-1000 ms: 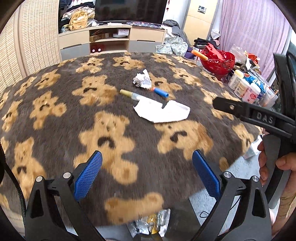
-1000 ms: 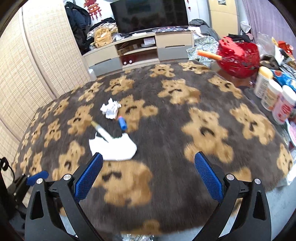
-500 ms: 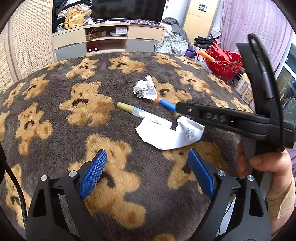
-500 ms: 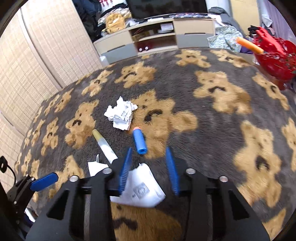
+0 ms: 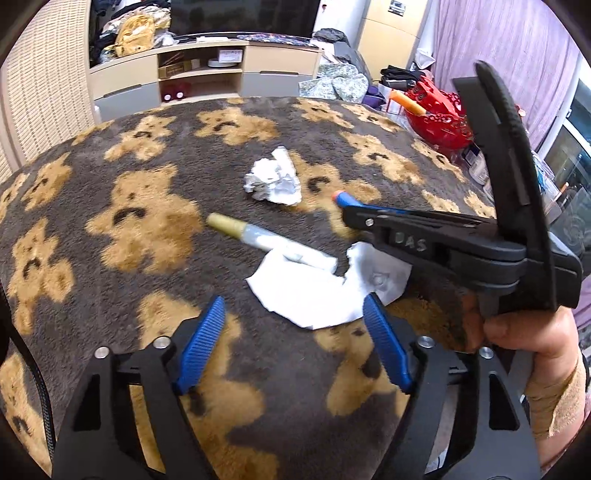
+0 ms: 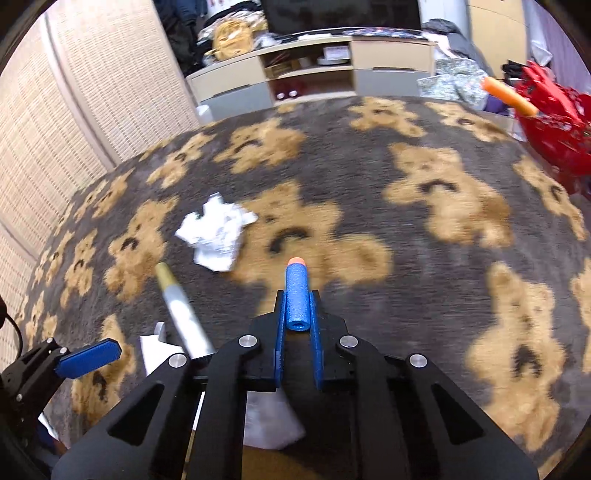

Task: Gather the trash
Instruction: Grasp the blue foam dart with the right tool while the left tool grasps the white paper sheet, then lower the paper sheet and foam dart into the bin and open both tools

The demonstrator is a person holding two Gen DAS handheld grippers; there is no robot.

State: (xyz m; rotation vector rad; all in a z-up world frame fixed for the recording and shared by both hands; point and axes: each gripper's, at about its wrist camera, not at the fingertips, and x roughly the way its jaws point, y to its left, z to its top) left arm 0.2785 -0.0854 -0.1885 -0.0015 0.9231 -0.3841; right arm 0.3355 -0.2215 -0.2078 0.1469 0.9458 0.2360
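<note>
This is a living room in a home. A soft brown blanket with teddy bears [image 5: 147, 221] fills the middle of both pictures. At the top stands a low TV cabinet [image 5: 207, 70] with shelves and drawers, and a dark TV screen [image 5: 240, 16] above it. A yellow bag [image 5: 135, 31] and clothes sit at the upper left. A purple curtain [image 5: 517, 48] hangs at the upper right.

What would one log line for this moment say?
right tool: just closed, shut on foam dart | left tool: closing, open, nothing gripped, before flat paper | crumpled paper: untouched
</note>
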